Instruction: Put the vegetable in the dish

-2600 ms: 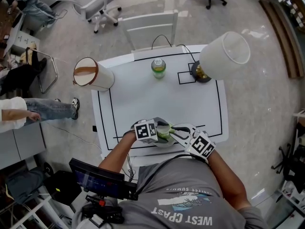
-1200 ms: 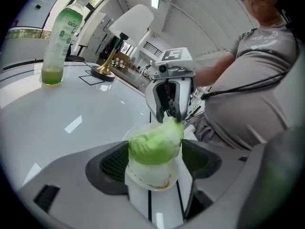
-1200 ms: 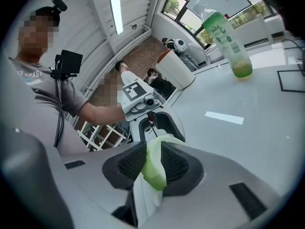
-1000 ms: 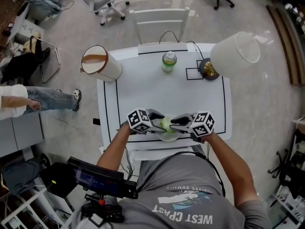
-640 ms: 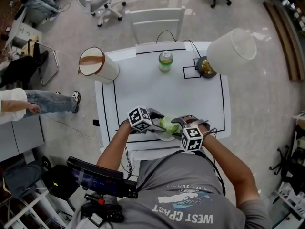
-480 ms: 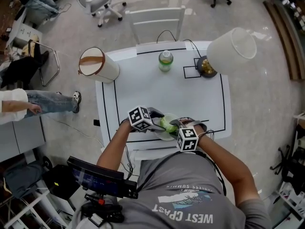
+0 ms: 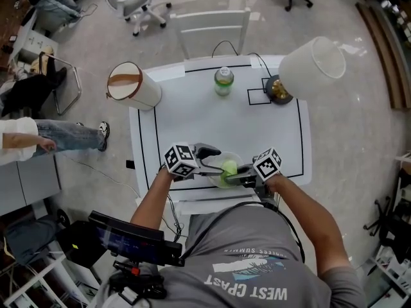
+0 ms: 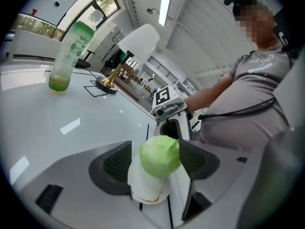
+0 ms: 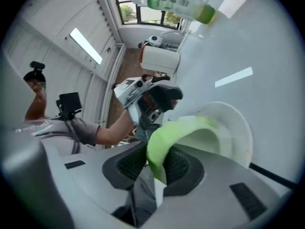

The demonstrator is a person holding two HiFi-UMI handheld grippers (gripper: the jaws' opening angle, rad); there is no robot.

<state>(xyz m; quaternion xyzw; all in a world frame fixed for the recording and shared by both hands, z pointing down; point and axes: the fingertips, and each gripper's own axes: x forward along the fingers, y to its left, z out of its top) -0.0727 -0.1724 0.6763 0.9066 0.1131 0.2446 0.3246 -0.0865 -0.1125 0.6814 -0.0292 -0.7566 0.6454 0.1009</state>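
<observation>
Two grippers meet over a white dish (image 7: 226,155) at the near edge of the table (image 7: 218,127) in the head view. The right gripper (image 7: 236,175) pinches the green vegetable (image 7: 228,169) just above the dish, and the left gripper (image 7: 209,161) hangs close beside it. Lots of bare table lies behind them. A bottle (image 7: 223,81) and a lamp (image 7: 308,59) stand well apart at the back edge.

In the left gripper view, its jaws stand wide apart. The vegetable shows between them, over the dish.

In the right gripper view, its jaws have just been closing and squeeze the vegetable's leaf. The dish sits right beyond.
</observation>
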